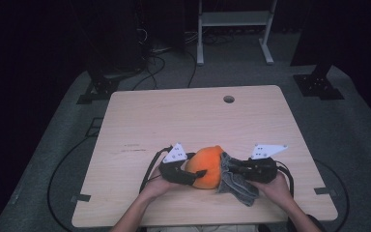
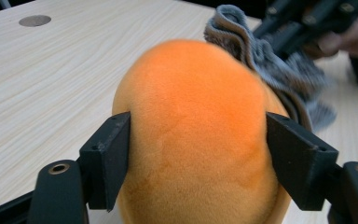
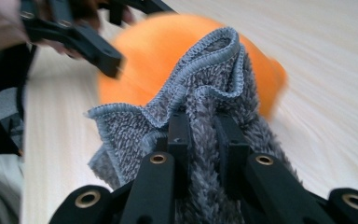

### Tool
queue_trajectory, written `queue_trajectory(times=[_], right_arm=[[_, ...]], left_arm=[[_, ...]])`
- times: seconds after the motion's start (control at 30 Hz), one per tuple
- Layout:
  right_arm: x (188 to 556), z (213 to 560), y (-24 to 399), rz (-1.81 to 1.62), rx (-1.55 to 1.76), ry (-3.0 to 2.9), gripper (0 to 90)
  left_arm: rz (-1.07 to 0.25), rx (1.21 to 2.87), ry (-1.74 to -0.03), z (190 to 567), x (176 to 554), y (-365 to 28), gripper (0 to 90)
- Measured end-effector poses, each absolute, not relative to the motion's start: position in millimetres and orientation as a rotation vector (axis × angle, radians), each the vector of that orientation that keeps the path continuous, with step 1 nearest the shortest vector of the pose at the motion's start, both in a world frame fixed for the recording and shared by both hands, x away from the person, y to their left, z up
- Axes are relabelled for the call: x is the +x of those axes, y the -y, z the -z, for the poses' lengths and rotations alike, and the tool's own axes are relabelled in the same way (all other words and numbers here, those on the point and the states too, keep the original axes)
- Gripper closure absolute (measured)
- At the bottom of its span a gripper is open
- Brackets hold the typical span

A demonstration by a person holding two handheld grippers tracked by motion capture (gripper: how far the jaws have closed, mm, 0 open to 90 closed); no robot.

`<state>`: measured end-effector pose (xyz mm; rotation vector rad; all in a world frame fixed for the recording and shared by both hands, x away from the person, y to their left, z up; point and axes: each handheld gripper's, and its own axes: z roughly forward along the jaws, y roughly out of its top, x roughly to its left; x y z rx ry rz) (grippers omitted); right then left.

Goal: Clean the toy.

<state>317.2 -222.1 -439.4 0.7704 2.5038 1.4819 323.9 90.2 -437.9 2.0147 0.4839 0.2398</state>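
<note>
While left gripper (image 2: 198,154) clamps orange plush (image 2: 196,135) | right gripper (image 3: 204,140) pinches grey cloth (image 3: 200,88)

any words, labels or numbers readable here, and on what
No text can be read.
Table: a faint dark line of marks at in the high view, too small to tell whether it is print.
Grey plates on the left gripper and the right gripper: dark dots, no letters.
Orange plush and grey cloth: no label or tag in sight.
</note>
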Motion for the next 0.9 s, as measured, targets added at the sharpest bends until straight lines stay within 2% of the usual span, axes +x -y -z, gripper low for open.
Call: queue_trajectory(times=[0.1,0.37,0.63,0.9], right_arm=[[320.2,444.3,230.3,-1.455,0.833,-2.504,77.9],[324.5,425.8,218.4,-1.614,0.78,-2.457,77.9],[331.9,447.9,233.7,-1.49,0.913,-2.546,77.9],[337.6,429.3,221.1,-1.611,0.827,-2.474,77.8]], left_arm=[[-0.238,2.015,-0.465,439.3,323.9,-91.3,28.8],[-0.248,2.048,-0.403,440.1,319.6,-92.7,30.5],[-0.235,2.043,-0.394,441.9,321.1,-95.1,30.8],[-0.241,2.048,-0.373,441.5,318.6,-94.1,30.9]])
